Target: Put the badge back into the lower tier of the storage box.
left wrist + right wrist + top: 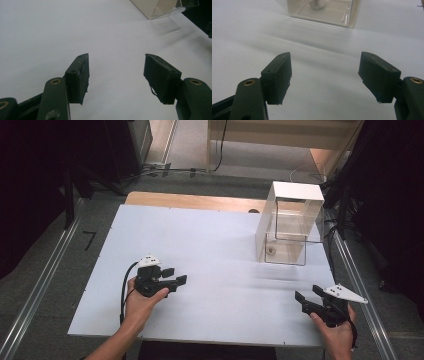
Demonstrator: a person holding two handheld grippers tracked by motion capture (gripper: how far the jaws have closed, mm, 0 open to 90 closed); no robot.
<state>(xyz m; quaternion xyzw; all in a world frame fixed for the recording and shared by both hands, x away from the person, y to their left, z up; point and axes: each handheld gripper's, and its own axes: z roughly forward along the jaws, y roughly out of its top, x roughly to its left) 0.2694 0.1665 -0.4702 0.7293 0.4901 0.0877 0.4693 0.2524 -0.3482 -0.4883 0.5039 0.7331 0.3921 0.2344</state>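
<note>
While a clear box (289,227) stands near the white table's (200,245) far right edge, the left gripper (175,275) and right gripper (308,295) are held wide open, empty, over bare surface.

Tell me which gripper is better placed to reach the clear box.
Right, probably. The right gripper is open, sits on the clear box's side of the table, and faces the box directly. The left gripper, also open, lies farther across the white sheet.
</note>
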